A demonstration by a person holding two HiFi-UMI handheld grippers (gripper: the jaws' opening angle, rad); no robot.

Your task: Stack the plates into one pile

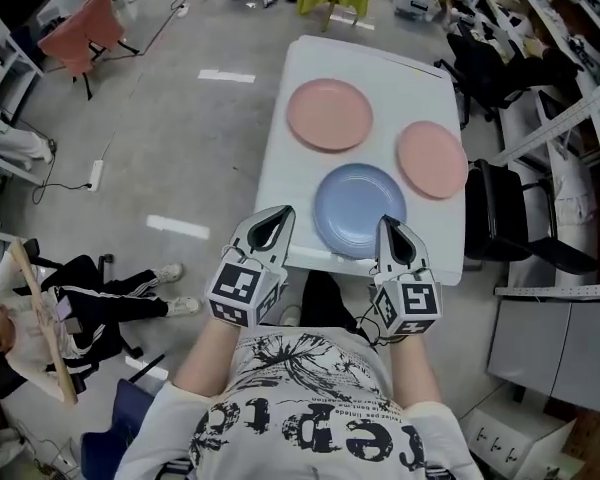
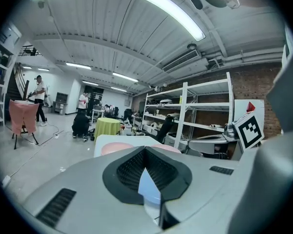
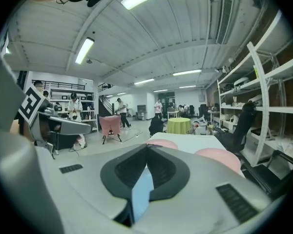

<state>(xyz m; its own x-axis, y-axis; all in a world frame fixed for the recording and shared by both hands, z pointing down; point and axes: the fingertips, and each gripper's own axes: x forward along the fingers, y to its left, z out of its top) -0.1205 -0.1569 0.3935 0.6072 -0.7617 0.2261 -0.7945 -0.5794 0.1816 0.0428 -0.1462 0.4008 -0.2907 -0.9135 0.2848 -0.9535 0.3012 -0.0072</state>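
Left gripper (image 1: 284, 213) and right gripper (image 1: 389, 222) jaws are closed, empty; blue plate (image 1: 360, 209) at desk's (image 1: 410, 88) 6 o'clock.

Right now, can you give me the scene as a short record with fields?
table: white table, three plates on it
plates: far pink plate; right pink plate; blue plate, nearest the person
stack: not begun, no plate lies on another
left gripper: shut, empty, at the table's near edge
right gripper: shut, empty, by the blue plate's near rim
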